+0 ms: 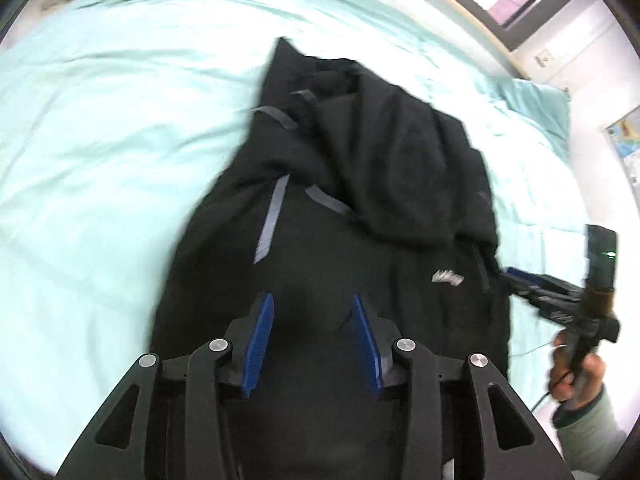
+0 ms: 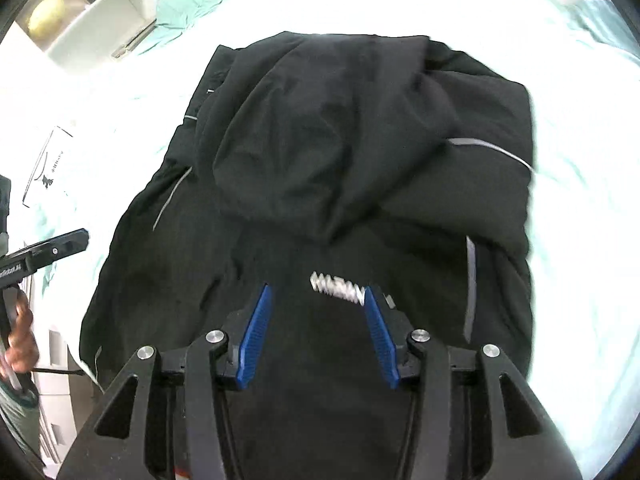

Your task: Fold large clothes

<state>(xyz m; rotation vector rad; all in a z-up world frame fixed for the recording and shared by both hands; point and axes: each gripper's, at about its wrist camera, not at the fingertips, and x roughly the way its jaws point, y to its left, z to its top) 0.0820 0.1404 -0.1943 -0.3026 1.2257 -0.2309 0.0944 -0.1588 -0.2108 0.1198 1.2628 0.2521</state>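
Note:
A large black jacket (image 1: pixel 360 184) with grey reflective stripes and a white logo lies bunched on a pale green bed sheet (image 1: pixel 120 140); it also fills the right wrist view (image 2: pixel 340 160). My left gripper (image 1: pixel 314 300) is open and empty, hovering over the jacket's near part. My right gripper (image 2: pixel 316 292) is open and empty just above the white logo (image 2: pixel 338 284). The right gripper also shows at the jacket's right edge in the left wrist view (image 1: pixel 516 276). The left gripper shows at the left in the right wrist view (image 2: pixel 82 236).
A green pillow (image 1: pixel 536 104) lies at the bed's far right by a window and wall. White shelving (image 2: pixel 88 20) with a yellowish round object stands beyond the bed. A white printed bag or sheet (image 2: pixel 48 168) lies at the left of the bed.

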